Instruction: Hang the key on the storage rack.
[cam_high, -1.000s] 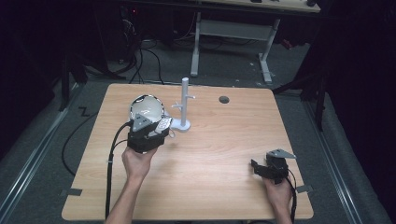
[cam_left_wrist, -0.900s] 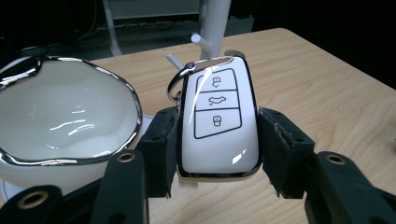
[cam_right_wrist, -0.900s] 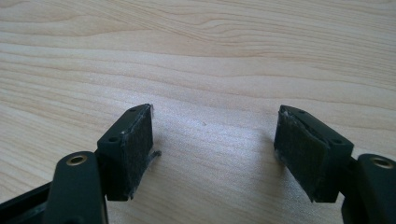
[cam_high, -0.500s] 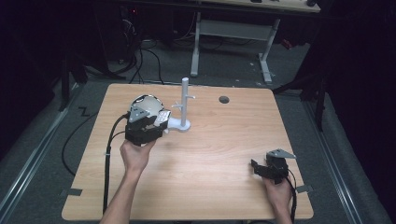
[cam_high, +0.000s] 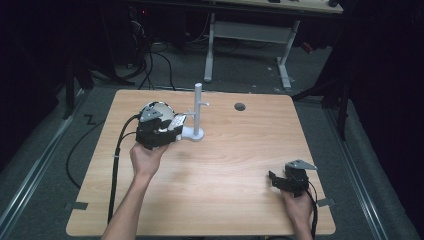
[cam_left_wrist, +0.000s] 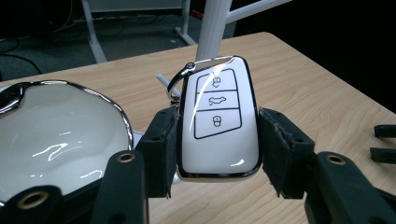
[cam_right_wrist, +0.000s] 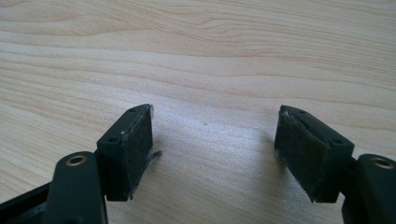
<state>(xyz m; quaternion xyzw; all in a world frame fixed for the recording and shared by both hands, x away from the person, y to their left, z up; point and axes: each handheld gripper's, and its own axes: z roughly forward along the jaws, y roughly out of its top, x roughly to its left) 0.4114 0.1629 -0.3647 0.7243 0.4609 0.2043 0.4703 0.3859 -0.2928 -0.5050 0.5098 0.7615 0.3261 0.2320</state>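
My left gripper (cam_high: 170, 127) (cam_left_wrist: 217, 154) is shut on a white car key fob (cam_left_wrist: 218, 121) with chrome trim and three button icons. Its pads press on the fob's two long sides. A metal key ring (cam_left_wrist: 180, 79) hangs off the fob's top corner, close to the white peg stand (cam_high: 198, 107) (cam_left_wrist: 212, 28). In the high view the fob (cam_high: 178, 120) is held just left of the stand's post, below its left peg. My right gripper (cam_high: 280, 181) (cam_right_wrist: 212, 144) rests low over the table's near right part, open, with only bare wood between its pads.
A glossy white round object (cam_high: 156, 110) (cam_left_wrist: 56, 135) with a chrome rim lies on the wooden table (cam_high: 240, 150) just behind my left gripper. A dark cable hole (cam_high: 240, 106) sits at the far middle. The right gripper's jaw tips (cam_left_wrist: 385, 142) show at the left gripper view's right edge.
My left gripper has carried the key fob away from the person and upward, closer to the peg stand. The right gripper has stayed where it was.
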